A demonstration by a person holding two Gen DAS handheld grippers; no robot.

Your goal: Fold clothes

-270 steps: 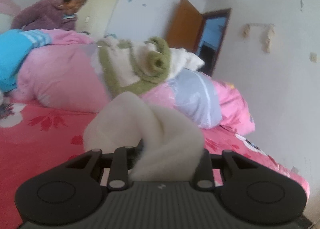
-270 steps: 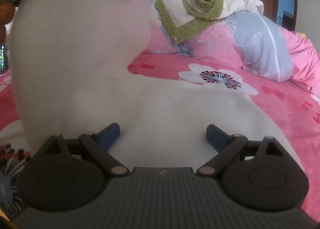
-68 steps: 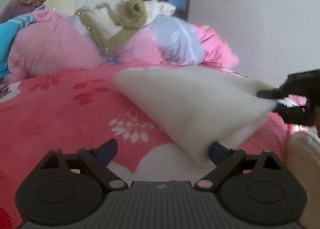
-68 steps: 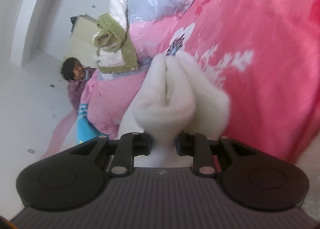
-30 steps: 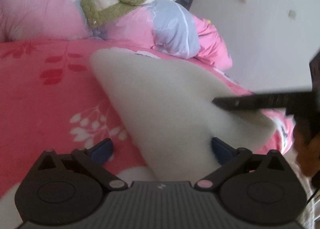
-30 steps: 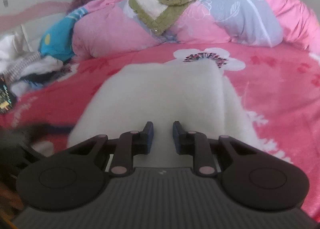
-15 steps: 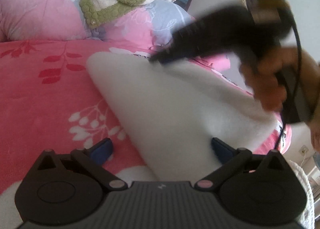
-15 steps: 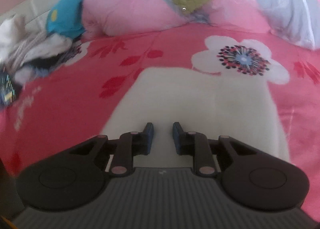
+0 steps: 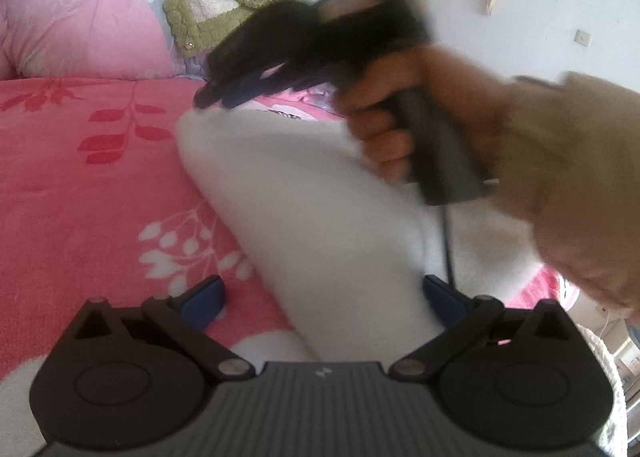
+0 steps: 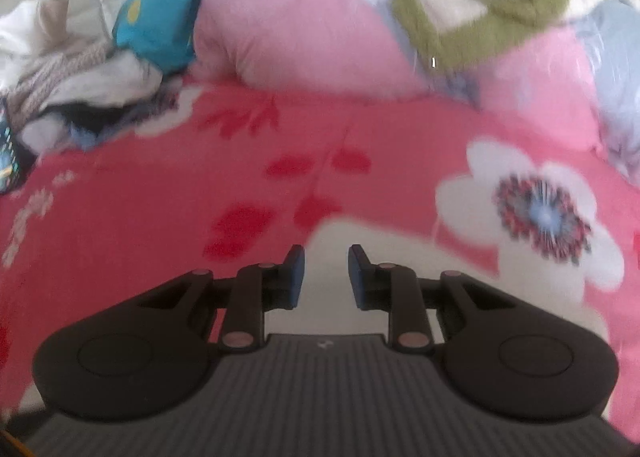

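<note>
White garment [image 9: 320, 193] lying on pink bedspread [image 9: 80, 177]; left gripper [image 9: 322, 297] gaping wide, empty; right gripper [image 10: 326, 277] hovering, fingers narrowly parted, gripping nothing

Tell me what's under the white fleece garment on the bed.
The white fleece garment lies on the pink floral bedspread. Anything else beneath it is covered and cannot be seen.

In the left wrist view the right gripper [image 9: 208, 95] is smeared by motion, so its finger gap is unreadable there; the hand [image 9: 384, 125] holding it covers part of the white garment [image 9: 320, 197]; the garment's near end is hidden behind the left gripper [image 9: 322, 297]; the clothes pile [image 10: 76, 77] is blurred and cropped at the left edge.
</note>
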